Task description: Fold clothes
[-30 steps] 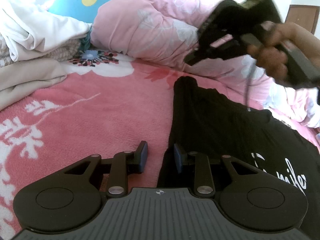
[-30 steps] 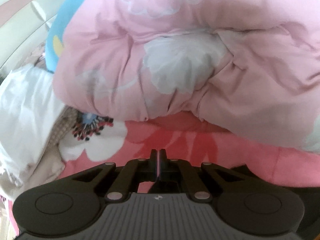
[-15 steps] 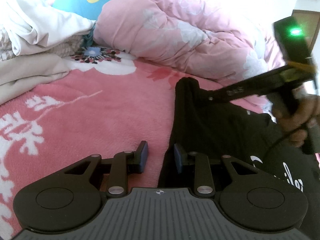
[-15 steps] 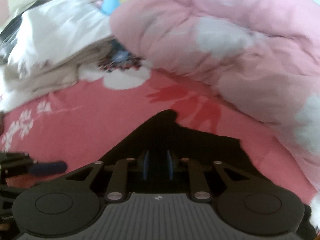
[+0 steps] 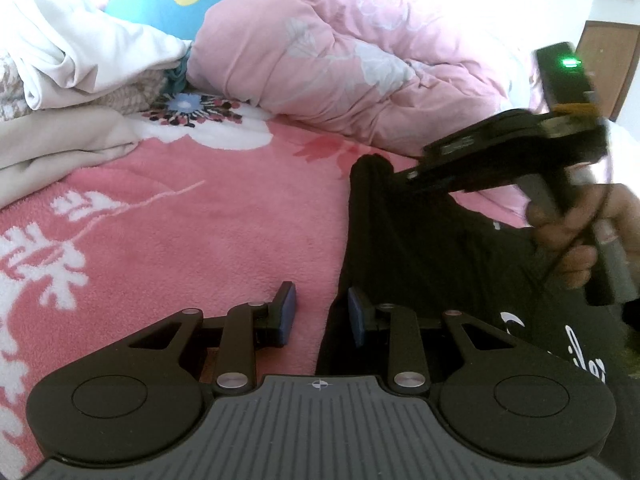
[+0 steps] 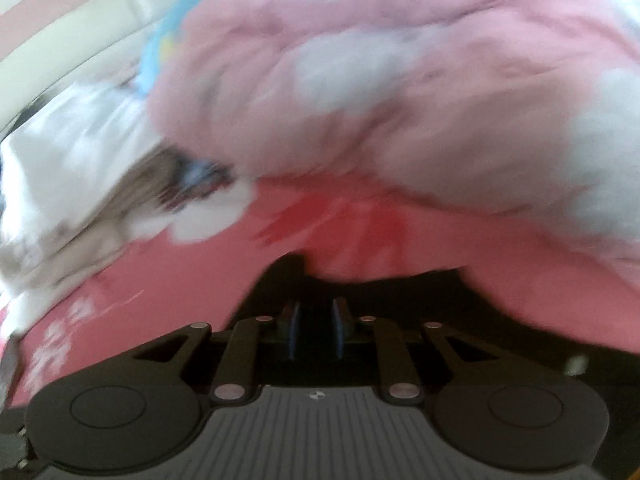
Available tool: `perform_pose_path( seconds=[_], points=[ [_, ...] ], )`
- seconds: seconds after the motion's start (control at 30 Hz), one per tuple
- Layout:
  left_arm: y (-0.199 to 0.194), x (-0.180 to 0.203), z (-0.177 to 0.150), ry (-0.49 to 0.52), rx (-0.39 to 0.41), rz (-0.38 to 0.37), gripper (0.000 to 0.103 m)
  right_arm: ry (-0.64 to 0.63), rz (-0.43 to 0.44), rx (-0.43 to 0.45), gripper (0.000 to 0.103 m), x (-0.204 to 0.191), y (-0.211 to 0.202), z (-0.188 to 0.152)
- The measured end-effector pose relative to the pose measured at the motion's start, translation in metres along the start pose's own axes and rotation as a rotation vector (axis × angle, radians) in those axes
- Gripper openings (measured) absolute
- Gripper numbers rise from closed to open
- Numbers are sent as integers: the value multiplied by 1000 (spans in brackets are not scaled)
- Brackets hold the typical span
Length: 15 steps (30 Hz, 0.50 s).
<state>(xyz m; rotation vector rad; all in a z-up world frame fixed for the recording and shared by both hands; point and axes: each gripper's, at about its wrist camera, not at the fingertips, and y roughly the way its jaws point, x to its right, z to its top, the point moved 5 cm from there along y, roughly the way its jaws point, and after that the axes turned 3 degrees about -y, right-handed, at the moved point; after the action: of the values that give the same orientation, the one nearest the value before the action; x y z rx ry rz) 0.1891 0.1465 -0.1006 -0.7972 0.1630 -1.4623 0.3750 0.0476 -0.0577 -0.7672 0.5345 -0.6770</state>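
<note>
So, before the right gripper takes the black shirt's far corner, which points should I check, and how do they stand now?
1. Right gripper open: ok, a gap shows between its pads.
2. Nothing held between them: ok.
3. It is over the black shirt, near the far corner: ok.
4. Left gripper open at the shirt's near edge: ok.
5. Left holds cloth: not ok.
6. Shirt clear of the pink duvet: cannot tell.

Probably a bedroom: bed blanket (image 5: 208, 216), quilt (image 5: 360, 64)

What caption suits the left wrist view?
Left claw open at a black T-shirt's edge on a pink blanket.
</note>
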Motion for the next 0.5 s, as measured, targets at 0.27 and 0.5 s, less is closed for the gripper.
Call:
perform_pose_path(
  seconds=[0.27,0.5],
  points=[
    [-1,-1,0,-11,-2,-6,29,196,-86,51,18,38,18,28],
    [-2,-1,0,-14,-1,-4,29,158,55,2,18,10,17,23]
  ],
)
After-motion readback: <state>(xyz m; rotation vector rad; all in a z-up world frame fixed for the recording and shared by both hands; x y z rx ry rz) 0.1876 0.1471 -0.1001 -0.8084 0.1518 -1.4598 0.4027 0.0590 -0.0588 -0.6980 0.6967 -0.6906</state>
